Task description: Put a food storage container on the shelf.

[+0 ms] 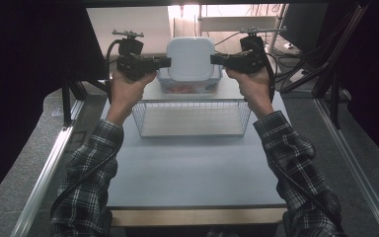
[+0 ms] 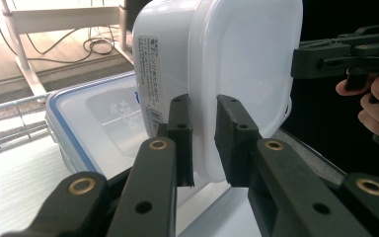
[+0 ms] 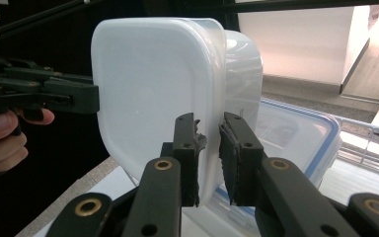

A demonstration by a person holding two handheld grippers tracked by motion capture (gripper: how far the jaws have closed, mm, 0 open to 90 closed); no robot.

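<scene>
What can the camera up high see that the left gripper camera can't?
The high view alone takes in the wire basket in front, the grey table, both checked sleeves, and red things inside the clear box underneath. The left gripper view alone catches the printed label on the white box's side and the cables on the floor behind. Both show the white box pinched at its rim by the left gripper and right gripper, above the blue-rimmed clear box.
</scene>
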